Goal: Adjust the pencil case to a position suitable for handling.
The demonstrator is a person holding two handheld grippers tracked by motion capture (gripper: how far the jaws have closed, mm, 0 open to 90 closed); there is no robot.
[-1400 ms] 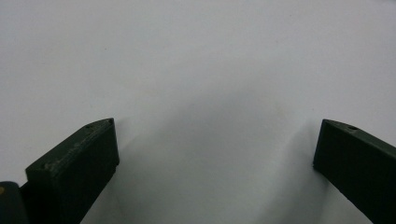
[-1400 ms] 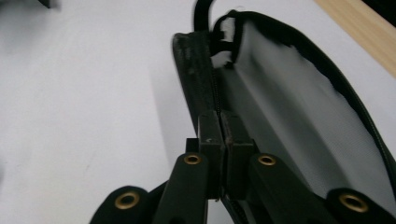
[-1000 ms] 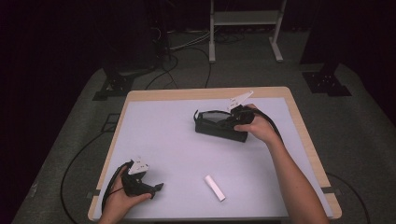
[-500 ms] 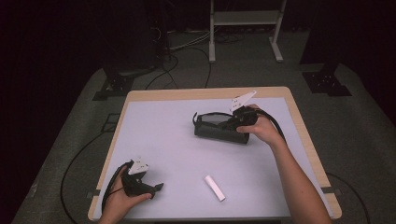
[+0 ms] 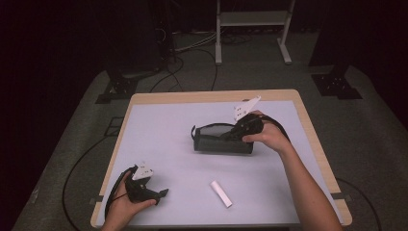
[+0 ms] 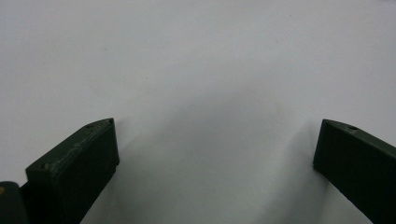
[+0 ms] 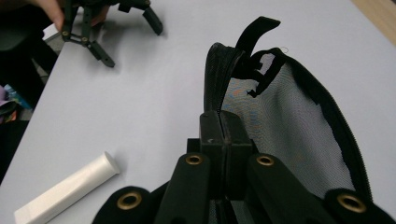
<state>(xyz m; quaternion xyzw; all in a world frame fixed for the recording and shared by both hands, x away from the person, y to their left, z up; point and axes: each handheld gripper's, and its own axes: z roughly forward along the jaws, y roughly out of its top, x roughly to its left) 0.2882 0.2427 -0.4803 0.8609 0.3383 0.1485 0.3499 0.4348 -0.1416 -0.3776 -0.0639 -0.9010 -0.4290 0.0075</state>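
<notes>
At the left of the high view, the left gripper [image 5: 144,190] rests low on the near left part of the counter [image 5: 163,139], held in the person's left hand [image 5: 122,207], with its cable looping off the near edge. In the left gripper view its two black fingers [image 6: 74,168] stand wide apart with nothing but bare pale surface between them. Right of it, near the front edge of the counter, lies a small white tube [image 5: 221,193], flat and slanted, well apart from both grippers; in the right gripper view the same tube [image 7: 65,189] shows at the lower left. Farther back, about the middle of the counter, sits a black mesh pouch [image 5: 219,139], lying lengthwise with its zipped top open and a short black loop at its left end. At its right end the right gripper [image 5: 240,131], held in the person's right hand [image 5: 269,137], meets the pouch's upper edge. In the right gripper view the fingers [image 7: 219,140] are pressed together on the pouch's zipper edge [image 7: 217,79], pinching it, while the mesh wall [image 7: 289,135] bows open to the right.
</notes>
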